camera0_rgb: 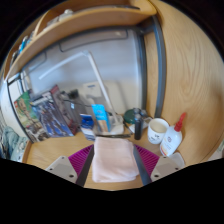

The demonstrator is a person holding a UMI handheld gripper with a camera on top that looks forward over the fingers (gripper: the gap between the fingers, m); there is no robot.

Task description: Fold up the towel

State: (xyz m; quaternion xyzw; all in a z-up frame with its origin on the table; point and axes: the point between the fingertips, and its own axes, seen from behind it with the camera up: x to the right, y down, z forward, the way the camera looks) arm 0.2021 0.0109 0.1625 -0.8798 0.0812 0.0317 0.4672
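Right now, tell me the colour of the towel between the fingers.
Pale pink, plain: the towel shows best in the gripper view.

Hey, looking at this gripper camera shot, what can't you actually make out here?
- Towel: near edge cut off below; lies between the tongs, contact unclear.
- Mug: contents too small to tell.
- Bottle: label unreadable.
- Clutter by the wall: too small to identify.
- Blue box: print illegible.

No text, label or number is legible on anything in view.
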